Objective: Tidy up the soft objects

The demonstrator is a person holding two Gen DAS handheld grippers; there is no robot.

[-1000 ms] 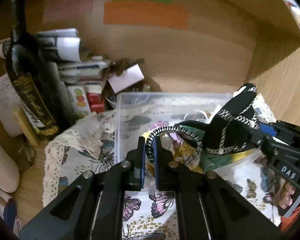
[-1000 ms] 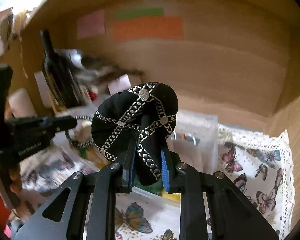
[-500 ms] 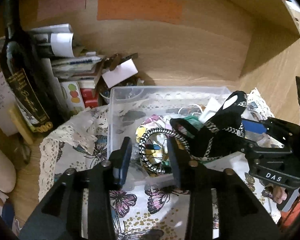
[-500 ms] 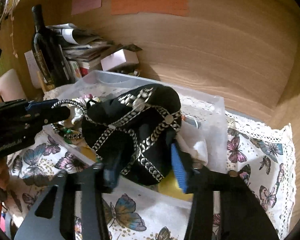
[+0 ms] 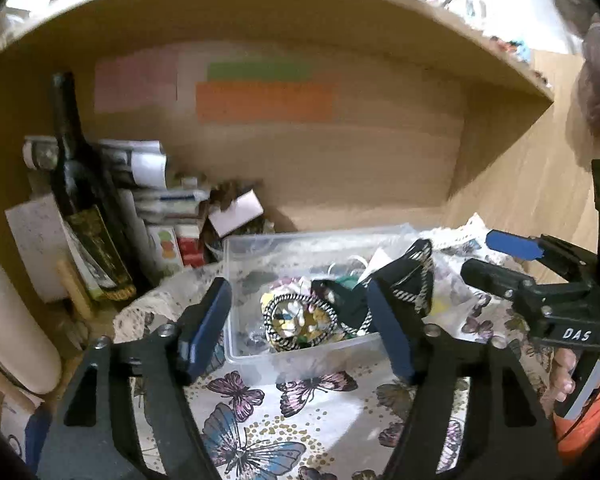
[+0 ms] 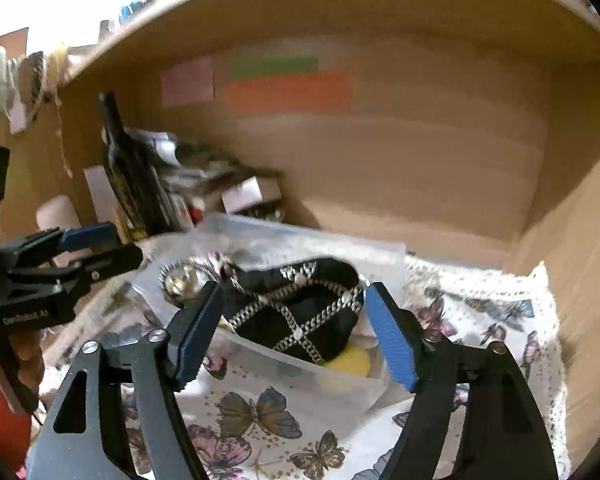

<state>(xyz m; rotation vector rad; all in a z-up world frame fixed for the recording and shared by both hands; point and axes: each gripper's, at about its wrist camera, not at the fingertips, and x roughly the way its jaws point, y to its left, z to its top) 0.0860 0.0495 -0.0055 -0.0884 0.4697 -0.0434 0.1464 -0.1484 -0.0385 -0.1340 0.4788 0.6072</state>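
A clear plastic box (image 5: 236, 280) stands on a butterfly-print cloth (image 5: 260, 412) inside a wooden shelf nook. In it lie a black-and-white braided band (image 5: 274, 334), a black soft piece with silver chain trim (image 6: 300, 320) and other colourful soft items. The black piece also shows in the left wrist view (image 5: 410, 276). My left gripper (image 5: 300, 332) is open and empty, just in front of the box. My right gripper (image 6: 294, 332) is open and empty, over the box's near edge, with the black piece beyond it. The right gripper appears in the left wrist view (image 5: 512, 256), the left in the right wrist view (image 6: 88, 248).
A dark wine bottle (image 5: 80, 200), stacked papers and small boxes (image 5: 168, 216) crowd the back left corner. A pale cylinder (image 5: 12, 328) lies at far left. Wooden walls close the back and right. Coloured notes (image 5: 264, 96) stick on the back wall.
The left gripper let go of the braided band and the right gripper let go of the black piece; both now lie in the box. Both grippers opened wide and drew back.
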